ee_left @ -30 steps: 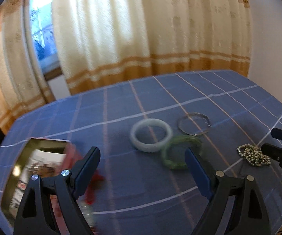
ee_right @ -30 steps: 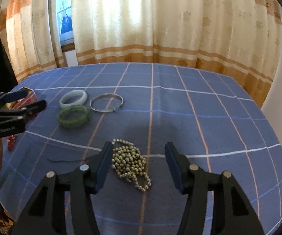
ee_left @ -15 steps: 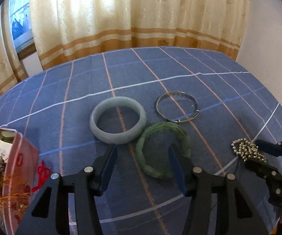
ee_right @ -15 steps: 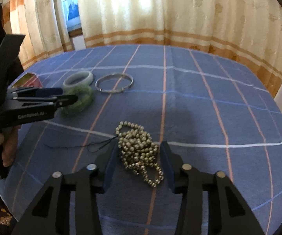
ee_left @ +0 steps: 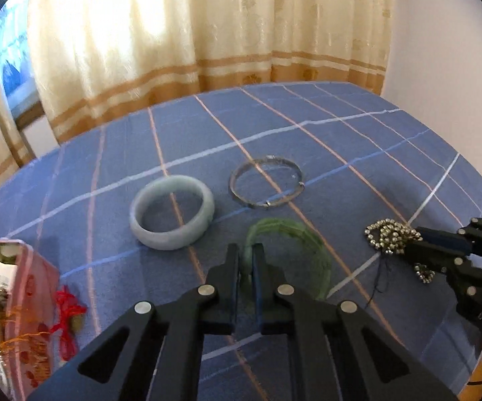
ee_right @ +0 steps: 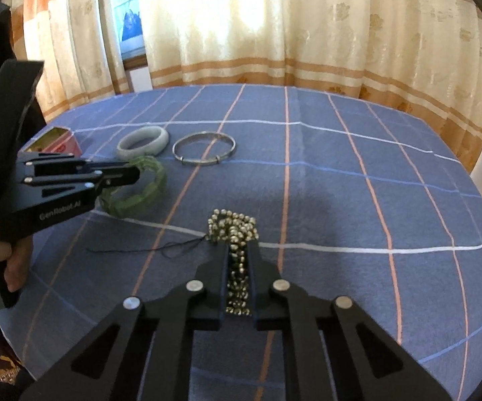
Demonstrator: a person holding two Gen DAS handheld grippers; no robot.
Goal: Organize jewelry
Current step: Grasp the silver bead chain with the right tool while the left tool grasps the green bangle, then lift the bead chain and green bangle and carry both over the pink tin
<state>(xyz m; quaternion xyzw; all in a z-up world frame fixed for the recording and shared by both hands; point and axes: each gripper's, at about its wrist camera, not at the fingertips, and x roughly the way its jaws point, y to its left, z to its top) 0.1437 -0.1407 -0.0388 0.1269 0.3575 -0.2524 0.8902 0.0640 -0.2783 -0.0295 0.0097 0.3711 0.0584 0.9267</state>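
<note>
A dark green bracelet (ee_left: 307, 244) lies on the blue checked cloth, and my left gripper (ee_left: 245, 250) is closing on its near rim, which sits pinched between the pads. The right wrist view shows the same grip from the side, with the left gripper (ee_right: 133, 175) on the green bracelet (ee_right: 140, 197). My right gripper (ee_right: 239, 250) is shut on a heap of pale metal beads (ee_right: 232, 227), with a thin dark thread trailing to the left. A whitish jade bangle (ee_left: 170, 242) and a thin silver bangle (ee_left: 230, 183) lie free behind.
An open pink tin (ee_left: 30, 294) with a red tassel (ee_left: 68, 307) beside it stands at the cloth's left edge. Curtains hang behind the table (ee_left: 341, 133), and a white wall is at the right. A person's hand (ee_right: 10, 260) holds the left gripper.
Both grippers went from wide open to shut: the left moved right and down onto the green bracelet's rim, and the right squeezed together on the beads with little movement.
</note>
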